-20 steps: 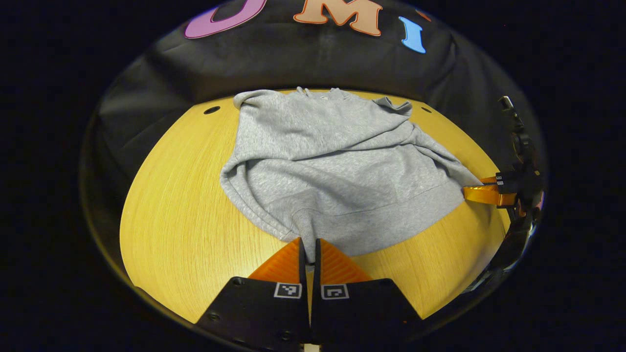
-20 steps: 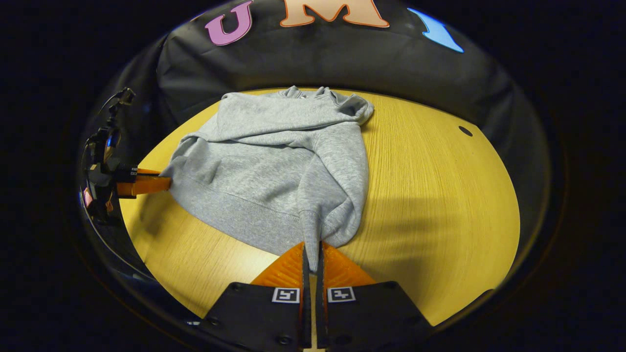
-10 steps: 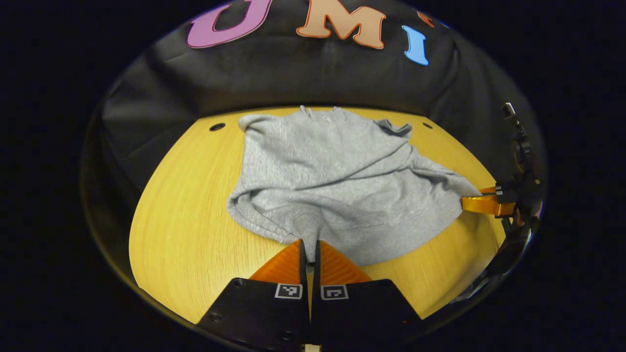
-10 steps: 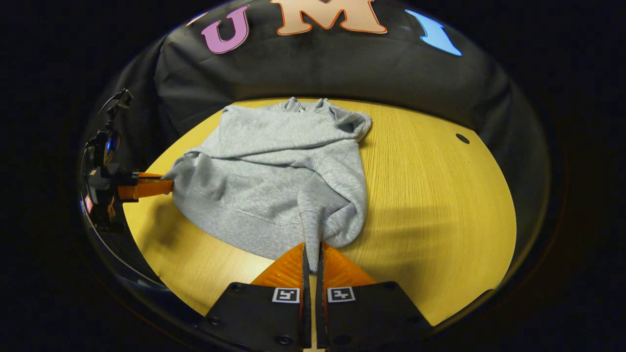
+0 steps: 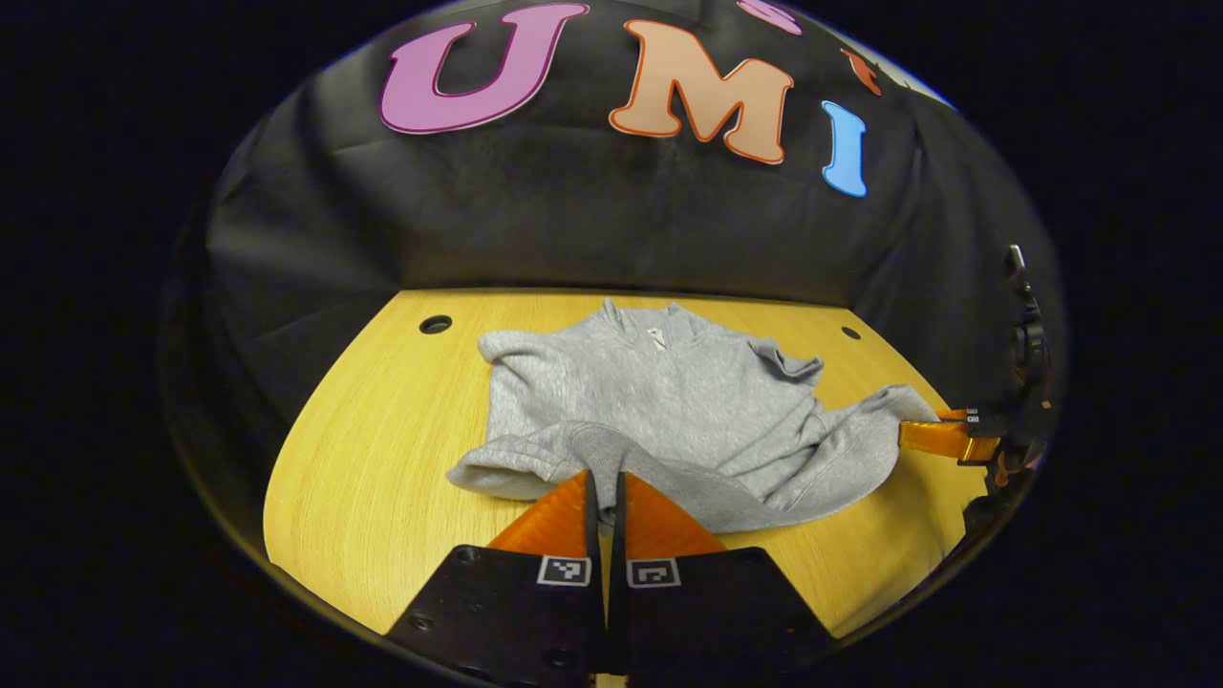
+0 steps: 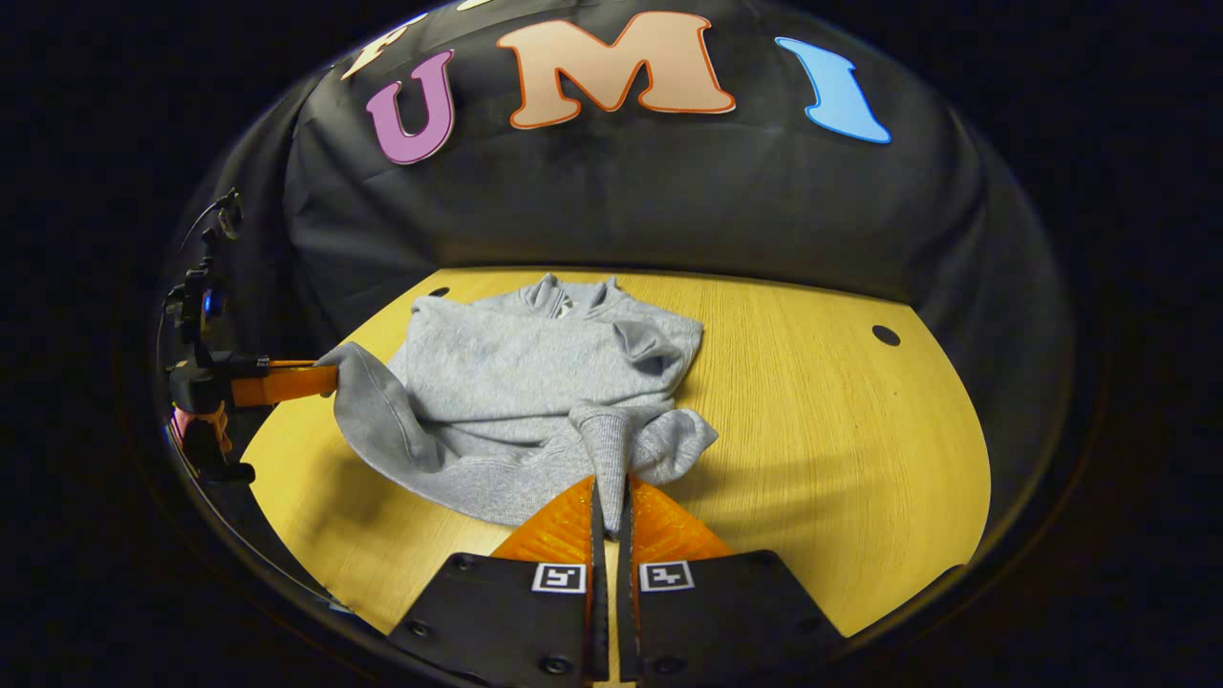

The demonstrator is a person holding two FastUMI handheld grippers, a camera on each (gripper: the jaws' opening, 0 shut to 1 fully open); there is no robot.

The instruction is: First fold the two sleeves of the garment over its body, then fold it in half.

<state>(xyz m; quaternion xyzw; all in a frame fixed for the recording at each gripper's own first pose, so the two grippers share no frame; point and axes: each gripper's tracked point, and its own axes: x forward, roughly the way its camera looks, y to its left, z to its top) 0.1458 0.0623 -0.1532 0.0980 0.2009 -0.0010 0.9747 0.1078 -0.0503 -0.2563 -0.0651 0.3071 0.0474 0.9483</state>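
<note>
A grey sweatshirt (image 5: 659, 392) lies on the yellow wooden table (image 5: 373, 459) with its collar toward the far wall. Its sleeves lie folded over the body. In the left gripper view, my left gripper (image 5: 604, 485) is shut on the ribbed hem at one bottom corner, held up off the table. My right gripper (image 5: 925, 436) shows at the right, pinching the other hem corner. In the right gripper view, the right gripper (image 6: 610, 489) is shut on the hem of the sweatshirt (image 6: 516, 377), and the left gripper (image 6: 304, 381) holds the far corner. The hem between them sags.
The table (image 6: 841, 430) has small round holes near its far edge (image 5: 435, 325) (image 5: 850, 333) (image 6: 886, 335). The black cloth wall rises just behind the collar. Bare wood lies on both sides of the garment.
Both grippers have raised the hem off the table and carried it toward the collar. The lower half of the garment now bunches over the upper half, and both views tilt higher.
</note>
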